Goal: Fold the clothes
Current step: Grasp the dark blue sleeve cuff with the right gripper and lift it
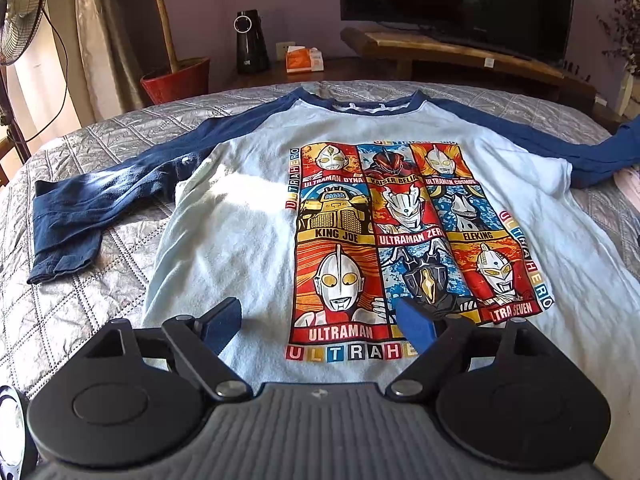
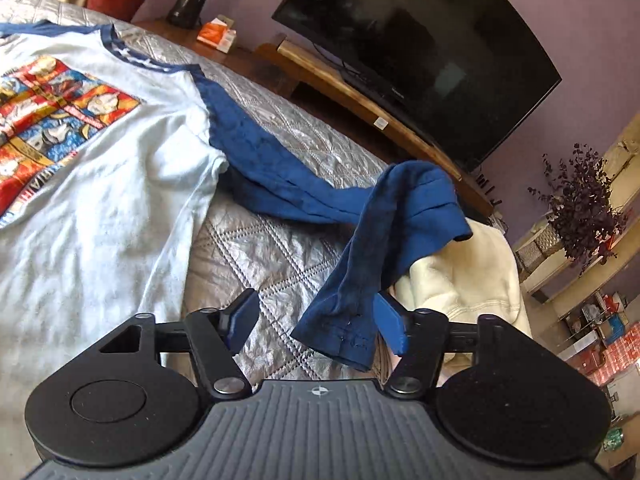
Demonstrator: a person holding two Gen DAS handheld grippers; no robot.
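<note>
We see the quilted bed [image 1: 92,280] bearing the shirt [image 1: 240,232], laid flat, print side up. Its blue sleeve [image 2: 280,184] extends sideways, the cuff [image 2: 340,332] lying between the jaws of the right gripper [image 2: 316,322], which stand apart without pinching. The left gripper [image 1: 320,326] hovers wide above the hem, holding nothing.

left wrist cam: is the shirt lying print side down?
No. The shirt lies face up on the quilt, its colourful hero print fully visible.
</note>
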